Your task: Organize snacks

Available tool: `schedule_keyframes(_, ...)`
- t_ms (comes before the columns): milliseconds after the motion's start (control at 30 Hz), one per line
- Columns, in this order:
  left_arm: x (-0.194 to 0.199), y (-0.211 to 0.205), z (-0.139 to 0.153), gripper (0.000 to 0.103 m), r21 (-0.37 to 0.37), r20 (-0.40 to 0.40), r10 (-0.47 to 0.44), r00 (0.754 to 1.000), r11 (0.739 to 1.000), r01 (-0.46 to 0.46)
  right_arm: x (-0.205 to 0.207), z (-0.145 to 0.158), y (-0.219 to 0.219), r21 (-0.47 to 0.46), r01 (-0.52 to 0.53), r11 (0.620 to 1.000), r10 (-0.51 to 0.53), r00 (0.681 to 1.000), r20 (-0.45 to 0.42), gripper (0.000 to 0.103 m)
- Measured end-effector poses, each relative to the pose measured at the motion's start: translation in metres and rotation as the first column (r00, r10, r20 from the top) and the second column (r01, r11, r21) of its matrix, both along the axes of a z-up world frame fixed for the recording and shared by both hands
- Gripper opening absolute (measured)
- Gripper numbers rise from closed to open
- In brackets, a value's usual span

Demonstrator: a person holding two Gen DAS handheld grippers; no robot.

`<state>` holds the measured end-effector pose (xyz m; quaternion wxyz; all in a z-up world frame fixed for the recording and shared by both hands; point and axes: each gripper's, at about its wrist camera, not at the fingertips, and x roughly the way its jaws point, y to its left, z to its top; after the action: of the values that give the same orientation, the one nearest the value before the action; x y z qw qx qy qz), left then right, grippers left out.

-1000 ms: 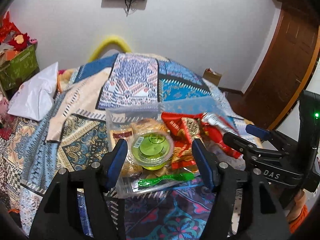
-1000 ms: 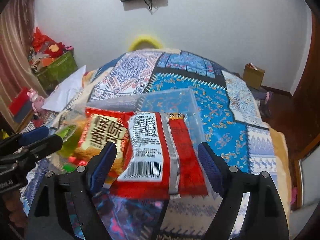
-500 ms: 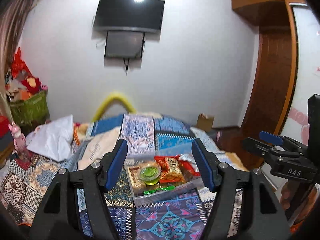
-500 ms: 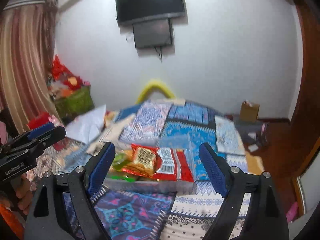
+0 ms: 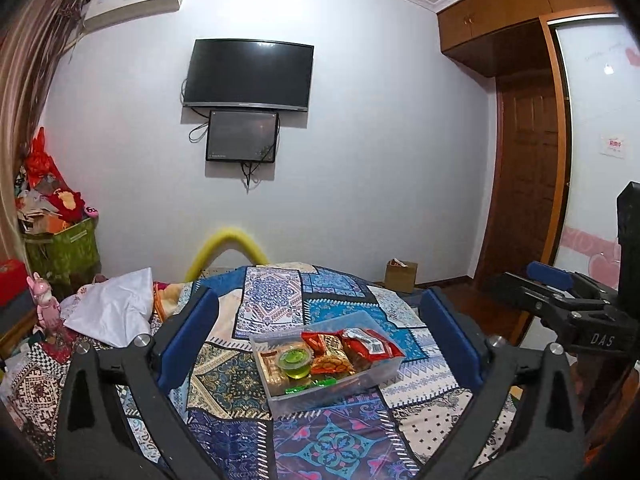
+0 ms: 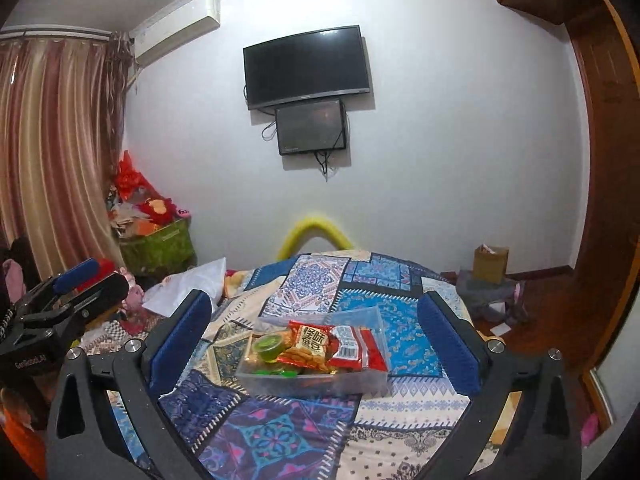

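A clear plastic box (image 5: 384, 376) (image 6: 372, 380) sits on the patterned bedspread (image 5: 332, 440) (image 6: 272, 436). Inside lie red snack packets (image 5: 370, 346) (image 6: 352, 346), a green jelly cup (image 5: 295, 362) (image 6: 269, 345), a biscuit pack (image 5: 271, 370) and green wrapped sweets (image 5: 310, 386). My left gripper (image 5: 320, 340) hangs well back from and above the box; its jaws are opening wide and nothing is between them. My right gripper (image 6: 316, 336) is likewise drawn back, jaws opening, with nothing held. Each gripper shows at the edge of the other's view.
A white cloth (image 5: 112, 312) and a pink toy (image 5: 46, 308) lie at the bed's left. A green basket of clutter (image 5: 60, 240) stands by the curtain. A yellow arch (image 5: 230, 248) rises behind the bed, a cardboard box (image 5: 402, 276) sits on the floor, a wooden door (image 5: 524, 184) is right.
Both grippers have pulled back and up from the box, which now looks small and far. Both pairs of jaws have spread much wider. The snacks stayed in the box.
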<state>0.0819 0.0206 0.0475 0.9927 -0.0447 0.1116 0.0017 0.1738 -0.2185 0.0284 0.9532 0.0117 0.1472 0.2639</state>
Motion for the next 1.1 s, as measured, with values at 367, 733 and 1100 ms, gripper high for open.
schedule_keyframes(367, -0.005, -0.006, -0.004, 0.102, 0.012, -0.002, -0.004, 1.0, 1.0, 0.004, -0.015, -0.003, -0.001, -0.01, -0.007, 1.0, 0.007, 1.0, 0.011, 0.103)
schedule_keyframes(733, -0.001, -0.003, -0.006, 0.102, 0.002, -0.02, -0.003, 1.0, 1.0, 0.003, -0.019, -0.008, -0.005, -0.007, 0.0, 1.0, 0.0, 1.0, -0.002, 0.103)
schedule_keyframes(1100, 0.003, -0.002, -0.01, 0.102, 0.0, -0.031, -0.011, 0.999, 1.0, 0.011, -0.02, -0.007, -0.007, -0.002, 0.004, 1.0, -0.004, 1.0, -0.007, 0.103)
